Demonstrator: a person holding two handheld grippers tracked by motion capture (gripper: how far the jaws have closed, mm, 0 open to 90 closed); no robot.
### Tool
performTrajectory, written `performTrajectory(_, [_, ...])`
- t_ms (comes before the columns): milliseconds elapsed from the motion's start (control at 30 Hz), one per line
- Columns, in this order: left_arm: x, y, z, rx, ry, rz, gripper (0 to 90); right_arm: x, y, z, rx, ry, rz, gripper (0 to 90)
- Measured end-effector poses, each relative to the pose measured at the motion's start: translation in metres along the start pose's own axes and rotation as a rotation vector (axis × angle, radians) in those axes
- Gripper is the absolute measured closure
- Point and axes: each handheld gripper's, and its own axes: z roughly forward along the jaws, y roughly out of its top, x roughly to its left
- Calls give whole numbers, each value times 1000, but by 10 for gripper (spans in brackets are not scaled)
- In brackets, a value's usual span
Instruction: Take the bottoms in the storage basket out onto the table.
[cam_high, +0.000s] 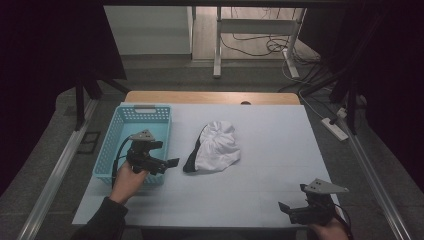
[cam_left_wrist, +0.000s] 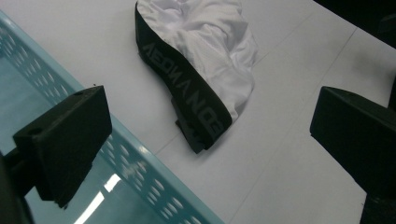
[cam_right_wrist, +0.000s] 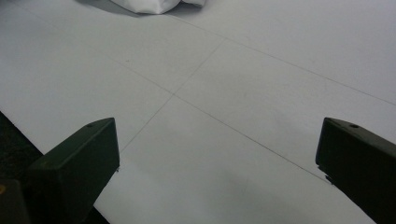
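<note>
A crumpled white garment (cam_high: 216, 146) with a black lettered waistband (cam_high: 192, 156) lies in the middle of the white table. In the left gripper view the garment (cam_left_wrist: 205, 42) sits just ahead, its waistband (cam_left_wrist: 187, 88) facing me. My left gripper (cam_high: 167, 163) hovers over the right edge of the light blue basket (cam_high: 112, 140), open and empty, pointing at the garment. My right gripper (cam_high: 287, 207) rests near the table's front right corner, open with nothing between its jaws. A bit of the garment (cam_right_wrist: 149, 5) shows at the top of the right gripper view.
The basket's perforated wall (cam_left_wrist: 140, 172) runs under my left jaw. The white table cover (cam_high: 270, 150) has faint crease lines. A wooden table edge (cam_high: 210, 97) shows at the back. Beyond it stand desk legs and cables (cam_high: 260, 45) on the floor.
</note>
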Motion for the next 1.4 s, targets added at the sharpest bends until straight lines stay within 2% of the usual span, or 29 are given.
performTrajectory(400, [-5, -13, -11, -5, 21, -9, 0, 0, 0, 0, 2, -1, 1, 0])
performTrajectory(600, [-6, -24, -18, -10, 25, -37, 0, 0, 0, 0, 2, -1, 1, 0])
performTrajectory(967, [-10, -41, -32, -16, 50, -52, 0, 0, 0, 1, 5, -2, 1, 0])
performTrajectory(1233, [-14, -54, -42, -18, 85, -65, 0, 1, 0, 1, 8, -2, -1, 0])
performTrajectory(1400, [-19, -61, -48, -9, 121, -62, 0, 1, 0, 1, 8, -2, 1, 0])
